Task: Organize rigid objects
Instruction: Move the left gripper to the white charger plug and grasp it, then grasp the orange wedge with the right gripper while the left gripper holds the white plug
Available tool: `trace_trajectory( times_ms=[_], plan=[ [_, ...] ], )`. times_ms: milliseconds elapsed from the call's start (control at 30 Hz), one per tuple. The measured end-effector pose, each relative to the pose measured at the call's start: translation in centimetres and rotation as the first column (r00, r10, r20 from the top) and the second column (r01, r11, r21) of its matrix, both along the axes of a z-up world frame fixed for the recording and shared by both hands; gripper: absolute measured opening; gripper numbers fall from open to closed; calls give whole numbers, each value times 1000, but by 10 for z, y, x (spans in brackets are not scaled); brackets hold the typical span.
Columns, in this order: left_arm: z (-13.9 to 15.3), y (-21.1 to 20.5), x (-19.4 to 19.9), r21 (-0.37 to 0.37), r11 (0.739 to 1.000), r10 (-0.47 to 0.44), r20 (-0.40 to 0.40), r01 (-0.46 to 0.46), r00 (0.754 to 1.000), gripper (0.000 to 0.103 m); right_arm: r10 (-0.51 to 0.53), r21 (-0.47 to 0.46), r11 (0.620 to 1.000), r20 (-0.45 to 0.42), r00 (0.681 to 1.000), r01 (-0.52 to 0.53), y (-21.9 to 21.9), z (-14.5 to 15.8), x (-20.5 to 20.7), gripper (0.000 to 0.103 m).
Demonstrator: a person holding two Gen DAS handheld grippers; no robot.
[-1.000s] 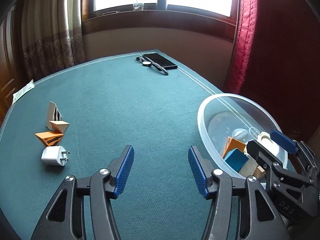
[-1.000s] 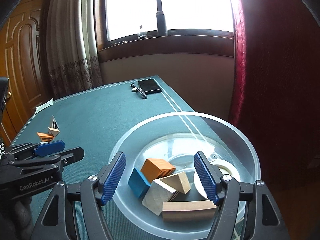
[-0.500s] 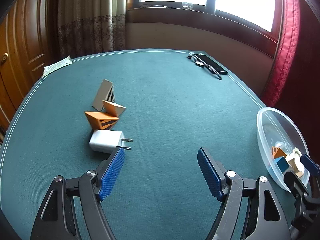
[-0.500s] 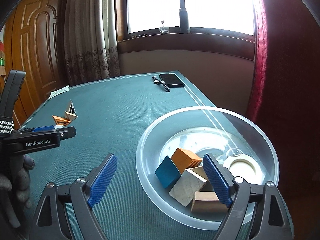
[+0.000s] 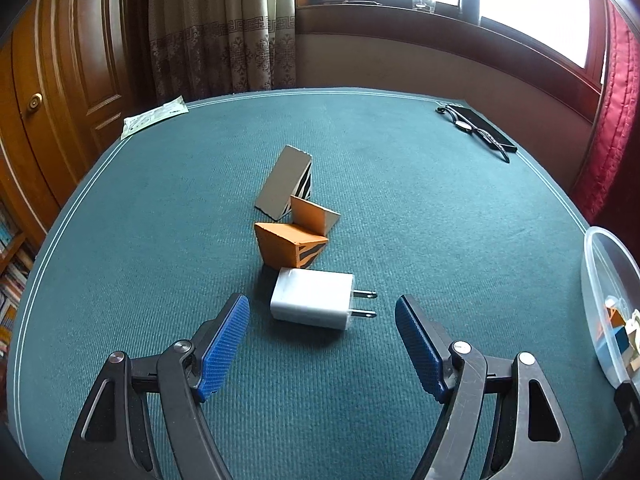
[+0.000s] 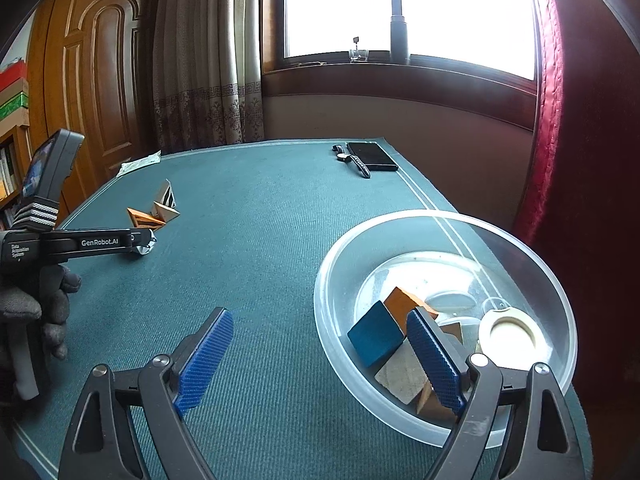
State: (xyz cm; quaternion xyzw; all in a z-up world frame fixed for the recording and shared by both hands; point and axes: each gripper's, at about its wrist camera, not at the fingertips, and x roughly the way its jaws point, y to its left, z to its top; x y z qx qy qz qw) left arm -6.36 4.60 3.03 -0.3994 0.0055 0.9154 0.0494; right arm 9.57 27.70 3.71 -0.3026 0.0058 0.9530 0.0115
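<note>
A white plug charger (image 5: pixel 312 298) lies on the green table just ahead of my open, empty left gripper (image 5: pixel 322 342). Behind it sit an orange wedge block (image 5: pixel 286 246), a tan wedge (image 5: pixel 314 218) and a grey wedge (image 5: pixel 282 182); they also show in the right wrist view (image 6: pixel 154 210). A clear plastic bowl (image 6: pixel 520 252) holds a blue block (image 6: pixel 374 334), an orange block (image 6: pixel 408 300), other wooden blocks and a tape roll (image 6: pixel 508 330). My right gripper (image 6: pixel 320 354) is open and empty at the bowl's left rim.
A black phone (image 6: pixel 372 156) and a wristwatch (image 6: pixel 354 160) lie at the far right corner of the table. A paper slip (image 5: pixel 154 118) lies at the far left edge. The bowl's rim (image 5: pixel 596 280) shows at the right of the left wrist view.
My left gripper swung left, away from the bowl, and now faces the charger and wedge blocks up close. My right gripper drew back and left from over the bowl.
</note>
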Motion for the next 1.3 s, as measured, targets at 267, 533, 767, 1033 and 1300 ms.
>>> trace_trajectory(
  times_ms=[267,533,767,1033,1300],
  plan=[
    [-11,1,-17,14,1000,6,36,-7,999,76,11,-1,1000,12,1000,-11,-5,-2,0,91],
    [-16,2,-26,2,1000,14,52,-14,999,76,29,4,1000,27,999,-29,-13,-3,-2,91],
    [-14,2,-21,0,1000,0,42,-1,999,61,72,-50,996,61,996,-69,-18,1,-11,91],
    [-6,-15,-5,31,999,7,28,-8,1000,61,151,-130,982,94,984,-138,-35,14,-35,91],
    [0,-52,12,33,998,59,4,-59,998,61,242,-165,962,155,958,-216,-68,11,-66,91]
  ],
)
